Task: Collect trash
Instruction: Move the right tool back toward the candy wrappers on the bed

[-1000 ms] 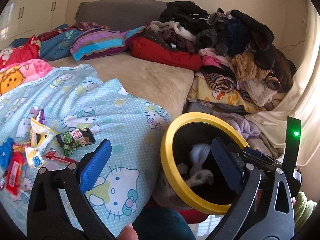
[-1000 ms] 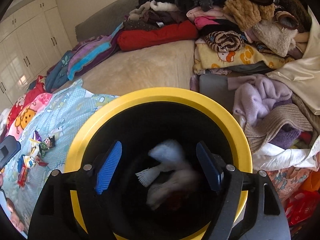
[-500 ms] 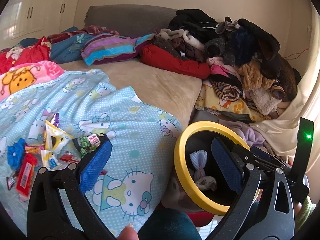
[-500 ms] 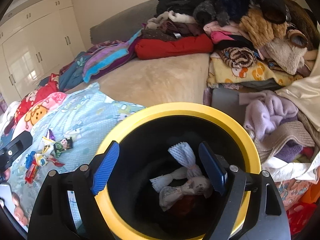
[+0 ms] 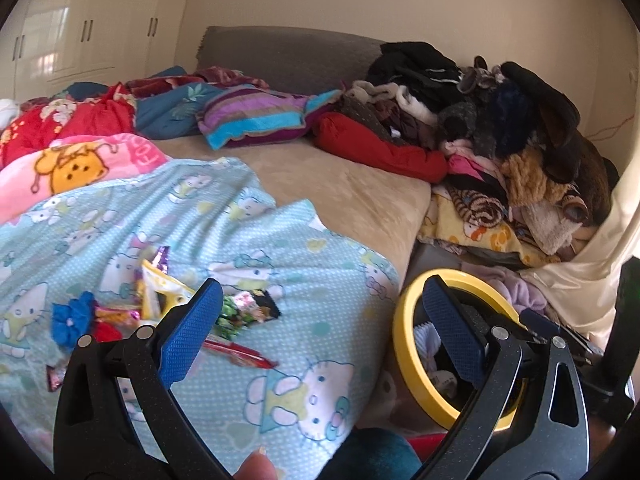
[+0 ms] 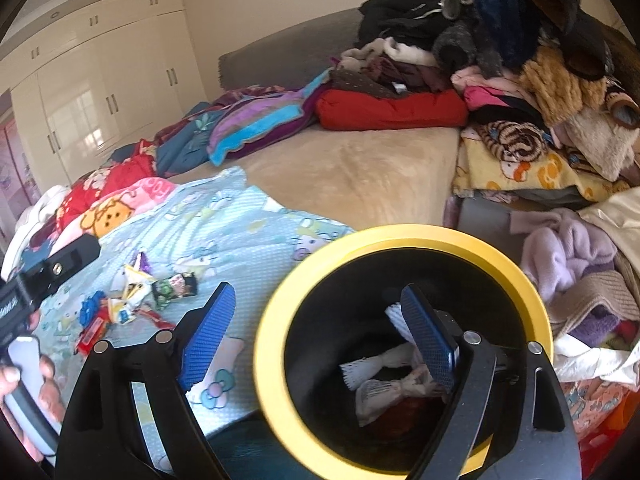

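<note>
A black bin with a yellow rim (image 6: 400,236) stands beside the bed; white foam netting (image 6: 380,364) lies inside it. My right gripper (image 6: 316,288) hovers over the bin's left rim, its jaws opening with nothing between them. Snack wrappers (image 6: 136,292) lie scattered on the light blue cartoon blanket (image 6: 224,216). In the left wrist view my left gripper (image 5: 320,284) is open and empty above the blanket's edge. A yellow wrapper (image 5: 160,300), a green-black one (image 5: 248,308) and a red one (image 5: 240,354) lie by its left finger, and the bin (image 5: 404,344) is behind its right finger.
A tall heap of clothes (image 5: 500,132) fills the right side of the bed and spills down beside the bin. Pillows and quilts (image 5: 256,120) line the grey headboard. White wardrobes (image 6: 100,92) stand at the left. A hand (image 6: 24,372) holds the left gripper's handle.
The white netting, blurred and falling a second ago, now rests in the bin. Both grippers have risen and pulled back toward the blanket, and the right jaws have spread wider.
</note>
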Demonstrator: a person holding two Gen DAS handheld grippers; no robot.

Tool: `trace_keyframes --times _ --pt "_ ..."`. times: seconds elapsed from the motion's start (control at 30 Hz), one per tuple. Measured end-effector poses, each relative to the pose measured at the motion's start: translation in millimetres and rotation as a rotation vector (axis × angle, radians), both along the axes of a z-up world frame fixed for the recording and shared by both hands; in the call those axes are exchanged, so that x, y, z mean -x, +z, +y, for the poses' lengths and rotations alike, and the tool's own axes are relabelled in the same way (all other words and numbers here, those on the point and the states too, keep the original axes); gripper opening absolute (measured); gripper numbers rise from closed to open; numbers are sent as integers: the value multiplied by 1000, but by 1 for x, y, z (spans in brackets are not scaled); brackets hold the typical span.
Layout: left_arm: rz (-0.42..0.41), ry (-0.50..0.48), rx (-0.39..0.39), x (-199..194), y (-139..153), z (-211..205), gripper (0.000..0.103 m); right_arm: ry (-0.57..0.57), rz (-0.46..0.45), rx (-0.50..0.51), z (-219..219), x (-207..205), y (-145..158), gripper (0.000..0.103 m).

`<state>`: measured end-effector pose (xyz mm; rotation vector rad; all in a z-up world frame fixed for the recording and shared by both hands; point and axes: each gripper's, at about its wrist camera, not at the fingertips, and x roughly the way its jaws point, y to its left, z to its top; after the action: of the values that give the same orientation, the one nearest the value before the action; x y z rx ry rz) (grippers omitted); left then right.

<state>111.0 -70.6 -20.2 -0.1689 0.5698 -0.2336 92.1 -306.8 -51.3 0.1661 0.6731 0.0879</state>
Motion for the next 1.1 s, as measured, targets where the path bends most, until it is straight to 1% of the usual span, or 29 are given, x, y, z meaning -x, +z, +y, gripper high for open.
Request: trace_keyframes --times 0.3,0.53,0.67,1.1 --pt "-22 72 19 -2 10 35 92 89 -27 8 37 6 11 84" --pt "-35 130 27 -2 13 62 92 161 -27 6 69 6 11 85" --pt "-36 164 34 -3 13 77 92 204 -25 9 87 4 12 85" --pt "-14 264 59 -8 5 126 92 281 -9 17 120 -5 7 85"
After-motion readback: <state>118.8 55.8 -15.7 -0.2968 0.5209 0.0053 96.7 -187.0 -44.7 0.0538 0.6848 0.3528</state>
